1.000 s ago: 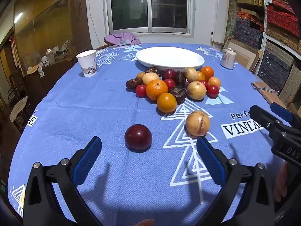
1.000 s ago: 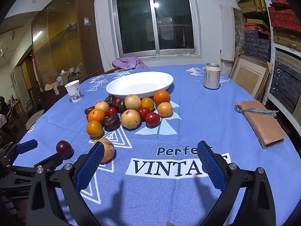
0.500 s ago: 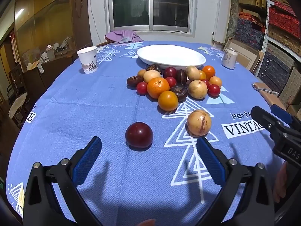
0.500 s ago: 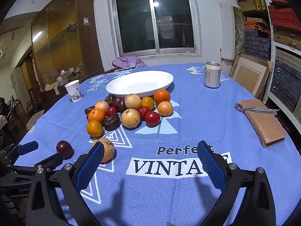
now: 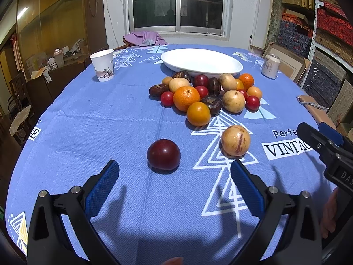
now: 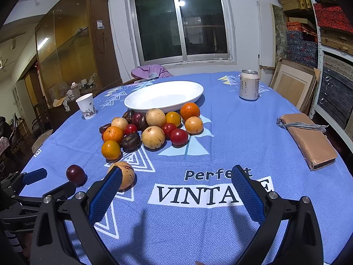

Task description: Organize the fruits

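A dark red plum (image 5: 163, 154) lies alone on the blue tablecloth just ahead of my open left gripper (image 5: 174, 172), slightly left of its centre line. A speckled yellow fruit (image 5: 235, 140) sits to its right, beyond the right finger. Further back a heap of fruit (image 5: 205, 96) with oranges, red plums, dark and yellow pieces lies in front of the empty white plate (image 5: 201, 62). My right gripper (image 6: 176, 181) is open over the printed lettering, with nothing between its fingers. In the right wrist view the plum (image 6: 75, 174) and yellow fruit (image 6: 125, 176) lie at lower left, the plate (image 6: 164, 96) behind the heap.
A paper cup (image 5: 102, 65) stands at the back left and a drink can (image 6: 248, 84) at the back right. A brown wallet-like case (image 6: 307, 139) lies near the right table edge. Cabinets, shelves and a window surround the round table.
The left gripper has crept slightly forward toward the red plum, which now looks a little nearer. The right gripper has barely moved. Both stay open.
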